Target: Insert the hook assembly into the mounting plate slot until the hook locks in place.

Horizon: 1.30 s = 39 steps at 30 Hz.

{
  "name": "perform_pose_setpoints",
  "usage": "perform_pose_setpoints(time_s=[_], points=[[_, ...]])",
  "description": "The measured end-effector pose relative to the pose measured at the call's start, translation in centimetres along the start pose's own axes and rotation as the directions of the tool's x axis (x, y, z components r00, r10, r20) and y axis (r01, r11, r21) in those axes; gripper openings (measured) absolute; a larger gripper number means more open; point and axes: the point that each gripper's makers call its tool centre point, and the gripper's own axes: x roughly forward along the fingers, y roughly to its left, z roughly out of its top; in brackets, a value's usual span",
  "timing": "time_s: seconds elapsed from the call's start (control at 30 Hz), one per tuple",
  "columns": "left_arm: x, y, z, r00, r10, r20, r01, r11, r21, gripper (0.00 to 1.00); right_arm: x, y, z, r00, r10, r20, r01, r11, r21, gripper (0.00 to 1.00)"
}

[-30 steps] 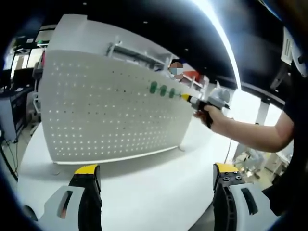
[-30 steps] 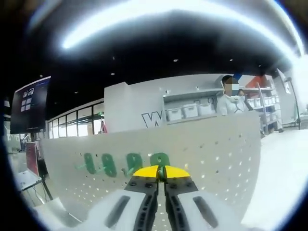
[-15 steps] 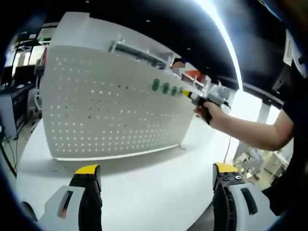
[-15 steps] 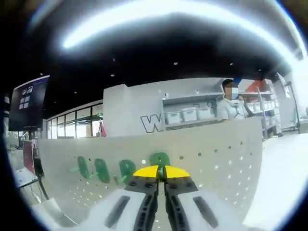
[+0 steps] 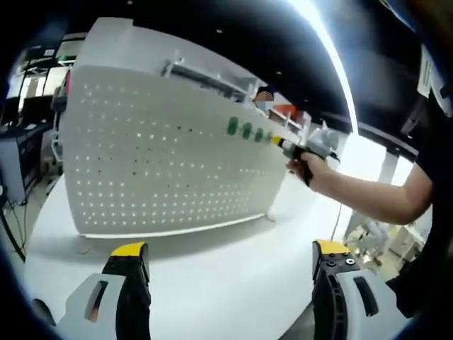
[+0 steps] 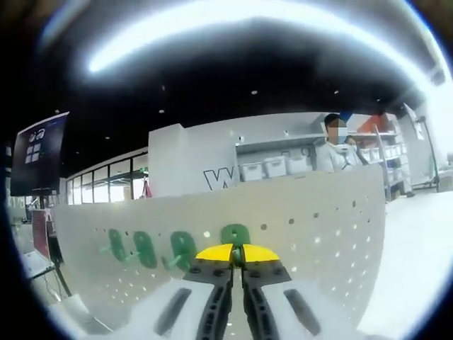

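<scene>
So there's a big white pegboard (image 5: 170, 152) standing upright on a white desk (image 5: 212, 276), and that's the mounting plate here. In the left gripper view the left gripper (image 5: 230, 265) sits low over the desk, well apart from the board, with its yellow-tipped fingers (image 5: 127, 249) spread wide and nothing between them.

Over by the board's upper right corner a person's hand (image 5: 306, 167) holds the right gripper (image 5: 277, 141) with its tip right up against the pegboard face. Next to that tip there's a row of green hooks (image 5: 245, 130) already sitting on the board.

The right gripper view looks straight along the right gripper's own yellow fingers (image 6: 212, 253), which are pressed together. One green hook (image 6: 235, 235) sits directly above the tips, touching or almost touching them, and I honestly can't tell if the fingers are pinching part of it or are just clenched on nothing. Three more green hooks stick out of the board to the left of it.

Behind the board there's a person in white (image 6: 333, 150) near some shelves with bins (image 6: 272, 166), and a dark screen (image 6: 39, 152) hangs off to the far left.
</scene>
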Motion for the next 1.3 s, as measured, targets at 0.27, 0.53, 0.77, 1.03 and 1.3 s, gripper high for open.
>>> perform_pose_setpoints(time_s=[0.27,0.53,0.77,1.03,1.3], points=[[-0.4,0.0,-0.8,1.000,0.005,-0.011,-0.005,1.000,-0.011,0.97,-0.1,0.3,-0.1,1.000,-0.004,0.009,0.004,1.000,-0.024,0.00],[-0.8,0.0,-0.7,1.000,0.007,-0.011,-0.006,1.000,0.013,0.99,-0.2,0.3,-0.3,1.000,-0.007,-0.024,0.006,0.998,-0.069,0.01],[-1.2,-0.1,-0.3,1.000,0.010,-0.005,-0.010,1.000,0.021,0.99,-1.6,0.4,1.0,1.000,-0.013,-0.003,0.012,0.993,-0.119,0.01],[-1.3,-0.2,0.3,1.000,0.008,0.009,-0.009,1.000,0.029,0.99,-4.1,0.1,4.4,0.998,0.011,0.068,-0.007,0.998,-0.066,0.19],[-1.6,-0.4,1.1,1.000,0.006,0.025,-0.007,0.999,0.043,0.99,-6.5,0.4,4.7,0.998,0.044,0.047,-0.039,0.995,-0.095,0.36]])
